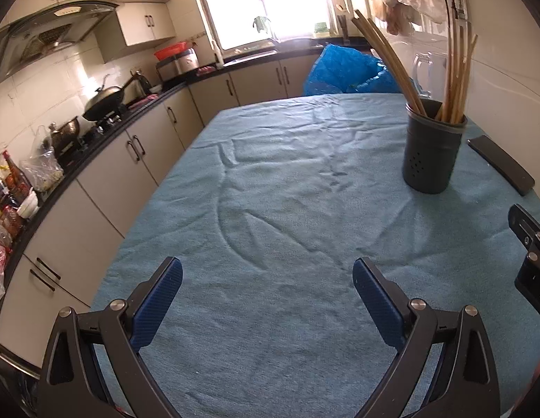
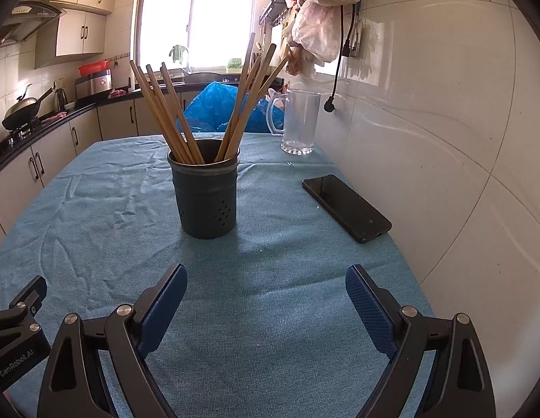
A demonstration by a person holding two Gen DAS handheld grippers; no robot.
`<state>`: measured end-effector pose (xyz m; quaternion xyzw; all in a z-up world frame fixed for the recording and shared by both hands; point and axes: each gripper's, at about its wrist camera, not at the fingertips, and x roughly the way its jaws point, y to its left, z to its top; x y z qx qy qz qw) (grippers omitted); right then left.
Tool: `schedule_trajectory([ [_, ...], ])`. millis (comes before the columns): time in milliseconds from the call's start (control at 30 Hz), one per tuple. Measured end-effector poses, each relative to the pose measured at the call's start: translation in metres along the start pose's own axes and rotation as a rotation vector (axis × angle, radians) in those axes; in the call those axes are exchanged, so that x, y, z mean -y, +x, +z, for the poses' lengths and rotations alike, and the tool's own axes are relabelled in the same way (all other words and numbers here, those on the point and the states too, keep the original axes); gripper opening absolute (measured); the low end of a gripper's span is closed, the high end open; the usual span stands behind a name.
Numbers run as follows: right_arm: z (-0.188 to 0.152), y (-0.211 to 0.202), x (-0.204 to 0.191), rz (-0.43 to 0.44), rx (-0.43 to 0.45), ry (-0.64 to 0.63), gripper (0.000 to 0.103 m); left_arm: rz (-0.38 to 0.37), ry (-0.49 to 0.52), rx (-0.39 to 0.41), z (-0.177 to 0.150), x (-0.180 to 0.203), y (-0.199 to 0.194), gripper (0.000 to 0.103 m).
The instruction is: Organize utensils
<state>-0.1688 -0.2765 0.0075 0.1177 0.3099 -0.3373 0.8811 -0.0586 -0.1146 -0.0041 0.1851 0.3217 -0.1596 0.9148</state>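
A dark round utensil holder (image 2: 205,195) stands upright on the blue tablecloth (image 2: 270,313), filled with several wooden chopsticks (image 2: 172,111) that fan out left and right. In the left wrist view the same holder (image 1: 432,148) sits at the far right with its chopsticks (image 1: 388,57). My right gripper (image 2: 266,289) is open with nothing between its blue pads, a short way in front of the holder. My left gripper (image 1: 267,280) is also open and empty over bare cloth, to the left of the holder.
A black phone (image 2: 346,207) lies flat right of the holder, near the white tiled wall (image 2: 444,139). A clear glass mug (image 2: 299,122) stands at the table's back right. A blue plastic bag (image 1: 343,69) sits beyond the far edge. Kitchen counters (image 1: 95,146) run along the left.
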Motion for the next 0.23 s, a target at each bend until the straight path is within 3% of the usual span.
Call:
schedule_trajectory([
  [133,0.0,0.009,0.004,0.001,-0.027,0.011,0.095,0.039,-0.017,0.002,0.003,-0.013,0.008,0.101],
  [233,0.001,0.022,0.012,-0.013,-0.056,0.033,0.095,0.028,-0.019,-0.033,0.007,-0.03,0.023,0.103],
])
